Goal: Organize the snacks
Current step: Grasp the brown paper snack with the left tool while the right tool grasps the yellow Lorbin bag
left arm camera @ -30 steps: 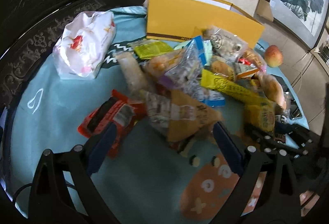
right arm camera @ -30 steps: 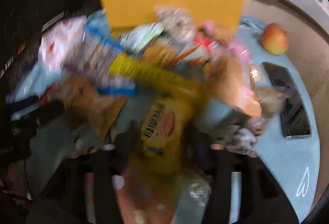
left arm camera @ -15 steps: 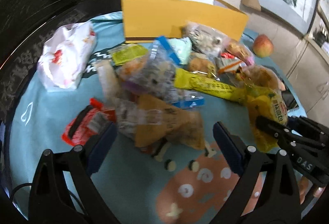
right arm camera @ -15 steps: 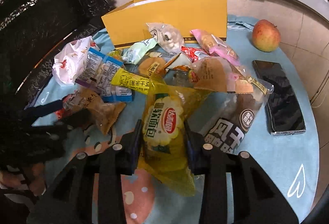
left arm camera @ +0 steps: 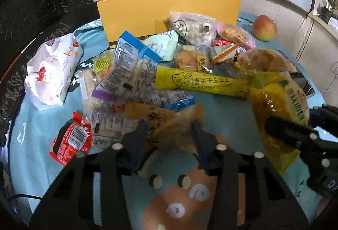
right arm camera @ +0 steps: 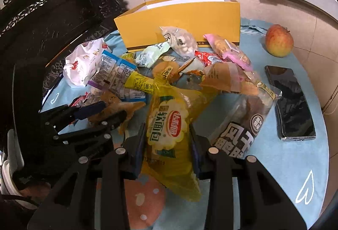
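A heap of snack packets lies on the teal cloth (left arm camera: 52, 177) in front of an open yellow box (left arm camera: 169, 8). My left gripper (left arm camera: 168, 130) is at the near edge of the heap. Its jaws are closing, and the pads pinch a tan crinkled packet (left arm camera: 169, 122). From the right wrist view the left gripper (right arm camera: 112, 110) comes in at the left with the tan packet (right arm camera: 120, 106) in it. My right gripper (right arm camera: 168, 141) is shut on a yellow bread packet (right arm camera: 166, 124), held off the cloth. That yellow packet (left arm camera: 281, 99) also shows at the right of the left wrist view.
An apple (right arm camera: 278, 40) and a dark phone (right arm camera: 291, 103) lie at the right. A white bag (left arm camera: 52, 71) and a red packet (left arm camera: 71, 141) sit on the left. A long yellow cracker sleeve (left arm camera: 200, 82) crosses the heap. Dark carved furniture (right arm camera: 52, 18) stands behind.
The left jaws, wide apart before, have come in onto the tan packet as the gripper moved forward to the heap. The right gripper's view went from blurred to steady, the yellow packet still in its jaws.
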Motion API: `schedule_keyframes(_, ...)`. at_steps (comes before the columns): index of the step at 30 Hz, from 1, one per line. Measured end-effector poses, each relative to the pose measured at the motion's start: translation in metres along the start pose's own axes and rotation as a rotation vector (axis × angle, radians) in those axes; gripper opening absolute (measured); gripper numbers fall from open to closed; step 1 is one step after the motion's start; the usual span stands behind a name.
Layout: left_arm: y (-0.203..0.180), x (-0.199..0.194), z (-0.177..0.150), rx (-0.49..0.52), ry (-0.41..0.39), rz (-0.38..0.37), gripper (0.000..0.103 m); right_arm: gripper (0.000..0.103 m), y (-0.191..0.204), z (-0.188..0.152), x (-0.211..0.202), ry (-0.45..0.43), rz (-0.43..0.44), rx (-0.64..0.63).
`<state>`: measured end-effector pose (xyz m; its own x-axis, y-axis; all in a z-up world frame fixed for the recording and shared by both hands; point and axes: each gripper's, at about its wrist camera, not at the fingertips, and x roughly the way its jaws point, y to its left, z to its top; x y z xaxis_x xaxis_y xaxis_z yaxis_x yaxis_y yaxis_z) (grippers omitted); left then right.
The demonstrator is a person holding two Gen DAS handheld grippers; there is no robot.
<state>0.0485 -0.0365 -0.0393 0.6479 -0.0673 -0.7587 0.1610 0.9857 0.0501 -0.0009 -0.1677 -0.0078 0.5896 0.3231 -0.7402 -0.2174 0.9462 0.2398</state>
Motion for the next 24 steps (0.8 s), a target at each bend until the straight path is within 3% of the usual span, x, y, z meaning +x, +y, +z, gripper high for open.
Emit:
schedule_keyframes(6, 0.004, -0.013, -0.001, -0.037, -0.023, -0.051, 0.027, 0.037, 0.000, 0.000, -0.003, -0.011, -0.002, -0.003)
schedule_keyframes(8, 0.004, -0.017, -0.001, -0.038, -0.031, -0.068, 0.014, 0.037, 0.001, 0.000, -0.003, -0.015, -0.003, -0.006)
schedule_keyframes(10, 0.005, -0.024, -0.001, -0.044, -0.040, -0.080, 0.011, 0.037, 0.003, 0.000, -0.004, -0.018, 0.000, -0.009)
schedule_keyframes(12, 0.008, -0.030, -0.001, -0.045, -0.056, -0.092, 0.001, 0.037, 0.003, 0.000, -0.006, -0.024, 0.000, -0.015)
schedule_keyframes(24, 0.028, -0.054, -0.005, -0.080, -0.103, -0.096, 0.001, 0.037, 0.016, -0.001, -0.017, -0.073, 0.006, -0.063)
